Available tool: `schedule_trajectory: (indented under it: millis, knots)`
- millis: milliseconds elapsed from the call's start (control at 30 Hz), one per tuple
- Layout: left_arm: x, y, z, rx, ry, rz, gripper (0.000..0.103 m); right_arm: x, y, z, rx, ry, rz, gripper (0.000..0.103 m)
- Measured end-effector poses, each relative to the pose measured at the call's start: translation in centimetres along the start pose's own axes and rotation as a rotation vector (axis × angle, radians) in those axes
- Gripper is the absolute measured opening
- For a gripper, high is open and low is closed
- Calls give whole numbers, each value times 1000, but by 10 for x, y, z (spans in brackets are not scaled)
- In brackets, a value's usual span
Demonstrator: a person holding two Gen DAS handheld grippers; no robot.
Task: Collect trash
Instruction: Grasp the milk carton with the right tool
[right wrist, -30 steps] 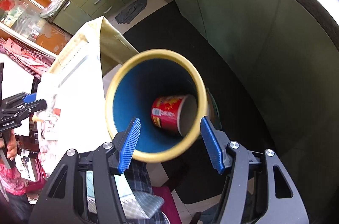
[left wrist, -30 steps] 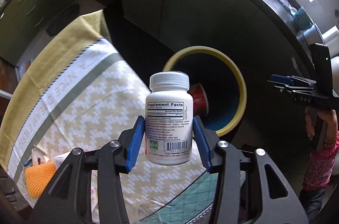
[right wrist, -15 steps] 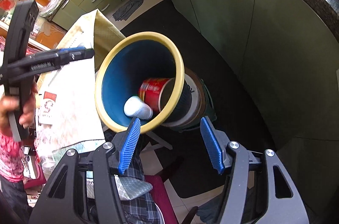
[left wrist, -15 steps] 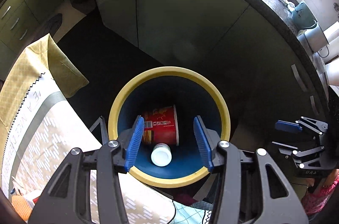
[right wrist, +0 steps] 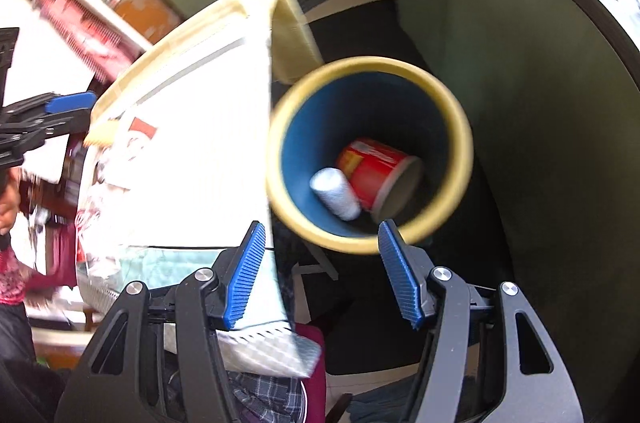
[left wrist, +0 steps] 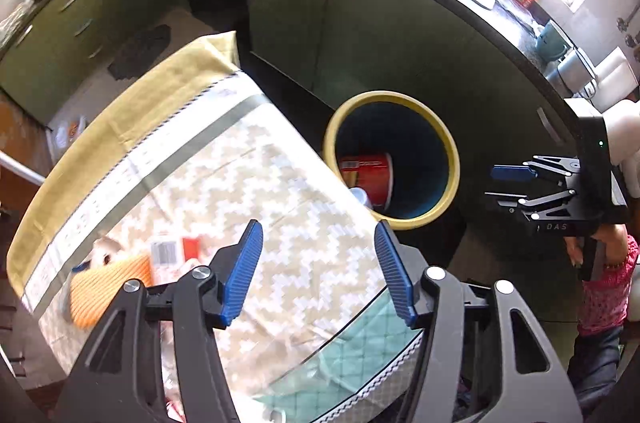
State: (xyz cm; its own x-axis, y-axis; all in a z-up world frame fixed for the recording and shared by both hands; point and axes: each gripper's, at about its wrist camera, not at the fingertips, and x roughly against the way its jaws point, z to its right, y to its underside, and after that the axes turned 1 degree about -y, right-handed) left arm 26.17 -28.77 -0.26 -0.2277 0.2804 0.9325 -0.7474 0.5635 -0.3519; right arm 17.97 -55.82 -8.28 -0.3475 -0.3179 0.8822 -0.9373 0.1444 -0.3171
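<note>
The white bottle (right wrist: 335, 193) lies on its side at the bottom of the bin (right wrist: 460, 127), a blue-walled tub with a yellow rim. Its long axis runs slantwise across the bin floor, one end toward the left finger of the right gripper (right wrist: 322, 273), the other toward the red cup (right wrist: 374, 173). Which end carries the cap is lost in blur. The red cup lies tipped over too, touching the bottle, with its open mouth turned toward the right finger.

The right gripper hangs above the bin's near rim, its blue fingers (right wrist: 245, 275) spread wide with nothing between them, aimed down into the tub.

The left gripper (left wrist: 318, 273) hovers over the bench (left wrist: 248, 183), which wears a zigzag-patterned cloth. Its fingers (left wrist: 240, 273) are also parted and empty. Ahead of its right finger, past the bench edge, the bin shows again with the red cup inside and only a sliver of the bottle. Beyond its left finger, an orange knitted piece (left wrist: 106, 287) and a barcoded packet (left wrist: 166, 255) rest on the cloth.
</note>
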Motion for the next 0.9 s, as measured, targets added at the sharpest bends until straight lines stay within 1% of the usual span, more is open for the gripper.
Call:
schedule_trajectory:
  millis: [67, 133, 200, 300, 367, 467, 600, 667, 767, 800, 900]
  knots:
    - [25, 24, -29, 41, -40, 17, 59, -12, -10, -32, 50, -19, -15, 58]
    - [42, 48, -57, 94, -81, 20, 59, -29, -22, -65, 91, -50, -48, 54]
    - [53, 71, -87, 146, -103, 10, 60, -50, -33, -105, 124, -85, -92, 49]
    - [62, 104, -120, 211, -137, -5, 60, -84, -50, -163, 152, -133, -171, 49]
    - [66, 125, -135, 245, -142, -8, 60, -105, -58, -202, 168, -141, -222, 49]
    - [69, 154, -155, 277, -149, -3, 60, -131, -68, -252, 189, -116, -284, 48]
    - [69, 182, -170, 303, -135, -11, 60, -162, -85, -284, 137, -71, -346, 48]
    - [70, 193, -174, 305, -135, -11, 60, -174, -92, -290, 112, -35, -367, 48]
    - [71, 205, -175, 295, -127, -5, 60, -189, -101, -296, 66, -8, -390, 49]
    - [72, 208, -175, 294, -123, -2, 61, -192, -103, -298, 50, -11, -394, 50]
    - [72, 216, -173, 284, -113, 1, 62, -202, -108, -309, 43, 14, -404, 51]
